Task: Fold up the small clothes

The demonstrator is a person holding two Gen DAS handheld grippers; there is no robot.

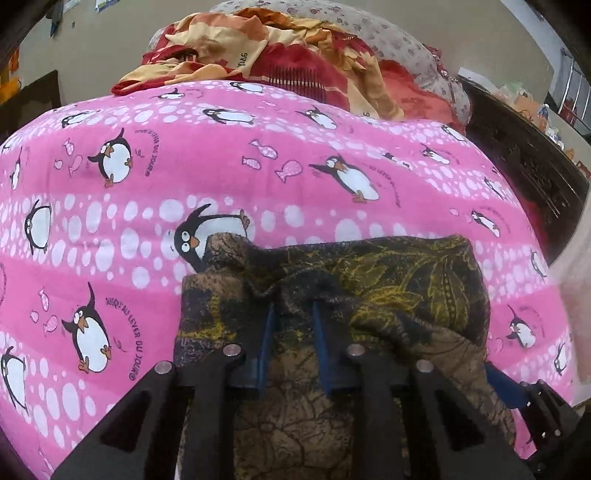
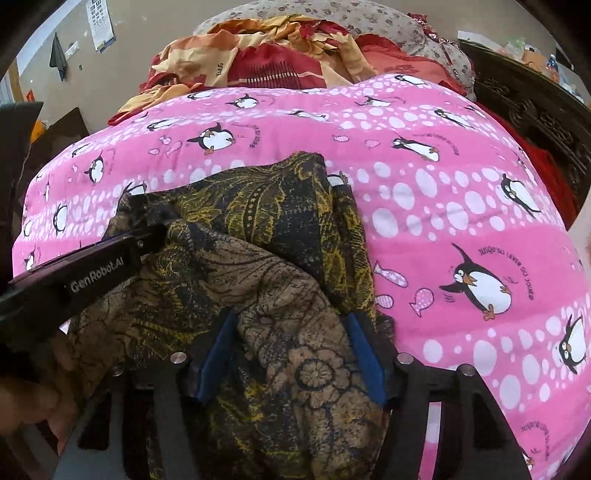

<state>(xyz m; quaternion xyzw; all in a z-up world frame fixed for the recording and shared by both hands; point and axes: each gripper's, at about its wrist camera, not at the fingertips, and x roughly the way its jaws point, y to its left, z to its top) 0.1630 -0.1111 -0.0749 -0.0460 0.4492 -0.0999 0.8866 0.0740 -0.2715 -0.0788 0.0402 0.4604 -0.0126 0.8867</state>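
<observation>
A dark brown and yellow patterned garment (image 1: 388, 288) lies bunched on a pink penguin-print bed cover (image 1: 258, 166). My left gripper (image 1: 293, 310) has its blue-padded fingers closed in on a raised fold of the garment. In the right wrist view the same garment (image 2: 258, 236) fills the middle. My right gripper (image 2: 291, 317) has its fingers spread around a thick bunch of the cloth, and the cloth lies between them. The left gripper's body (image 2: 85, 273) shows at the left of that view, gripping the garment's edge.
A red and orange blanket (image 1: 266, 55) and a grey floral pillow (image 2: 332, 18) lie heaped at the far end of the bed. A dark carved headboard (image 1: 524, 162) runs along the right. A calendar (image 2: 99, 26) hangs on the wall at the left.
</observation>
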